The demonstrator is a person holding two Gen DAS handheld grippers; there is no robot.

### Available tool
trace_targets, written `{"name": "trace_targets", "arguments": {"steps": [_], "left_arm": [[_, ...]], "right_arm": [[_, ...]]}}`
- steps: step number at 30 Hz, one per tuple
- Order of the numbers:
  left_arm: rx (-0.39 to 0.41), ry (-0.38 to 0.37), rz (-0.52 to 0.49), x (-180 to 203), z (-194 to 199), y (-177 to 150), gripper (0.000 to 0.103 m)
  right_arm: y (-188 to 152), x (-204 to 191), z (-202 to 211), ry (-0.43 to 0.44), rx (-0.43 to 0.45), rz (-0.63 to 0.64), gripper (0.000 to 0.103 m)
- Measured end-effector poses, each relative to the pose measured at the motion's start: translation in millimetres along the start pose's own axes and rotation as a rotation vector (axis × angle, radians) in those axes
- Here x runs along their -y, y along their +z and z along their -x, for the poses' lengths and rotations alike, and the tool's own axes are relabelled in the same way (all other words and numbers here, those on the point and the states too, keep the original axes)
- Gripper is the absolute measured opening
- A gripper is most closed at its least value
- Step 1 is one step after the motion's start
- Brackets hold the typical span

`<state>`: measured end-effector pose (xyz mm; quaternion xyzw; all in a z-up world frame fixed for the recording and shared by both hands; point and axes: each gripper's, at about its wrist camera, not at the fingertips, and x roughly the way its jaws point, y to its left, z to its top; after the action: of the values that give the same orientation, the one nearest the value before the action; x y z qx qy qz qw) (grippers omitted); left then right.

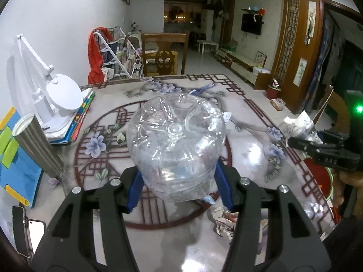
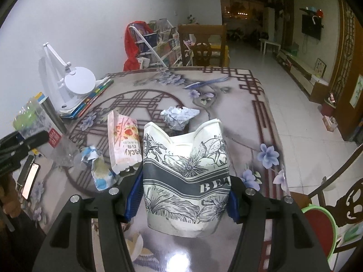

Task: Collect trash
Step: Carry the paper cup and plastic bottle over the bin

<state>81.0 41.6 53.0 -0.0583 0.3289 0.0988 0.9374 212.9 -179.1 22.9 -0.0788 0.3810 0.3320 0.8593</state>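
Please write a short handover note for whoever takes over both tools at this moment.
Left tool: shut on the clear bottle, held above the table.
Right tool: shut on the crushed paper cup, also off the table.
Still on the table: snack box, white paper ball, blue wrapper, crumpled paper.
Done: two pieces picked up.
Left: drop both, probably in the red bin with a green rim at the right, then collect the rest.
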Motion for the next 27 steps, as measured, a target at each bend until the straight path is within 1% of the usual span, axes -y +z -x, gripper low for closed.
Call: {"name": "trace_targets", "arguments": {"steps": [5,11,15,20,23,27], "left_arm": [[0.011,-0.013,-0.007,7,11,6,0.053],[0.023,-0.047,-0.064,36,17,20,0.053],[0.036,-0.093,-0.097,64,19,31,0.053],[0.039,-0.161,-0.152,109,12,39,0.053],[0.033,-0.212,-0.182,138,5,40,0.053],[0.005,-0.289,-0.215,179,-9,35,0.053]], "right_arm": [[1,2,13,-0.003,0.026,0.002,0.058],[1,16,31,-0.007,0.053,-0.021,0.058],[-3,33,43,-0.017,0.062,-0.046,0.058],[-13,65,61,-0.049,0.076,-0.105,0.058],[-21,88,73,-0.086,0.088,-0.141,0.058],[-38,123,86,-0.138,0.083,-0.194,0.058]]}}
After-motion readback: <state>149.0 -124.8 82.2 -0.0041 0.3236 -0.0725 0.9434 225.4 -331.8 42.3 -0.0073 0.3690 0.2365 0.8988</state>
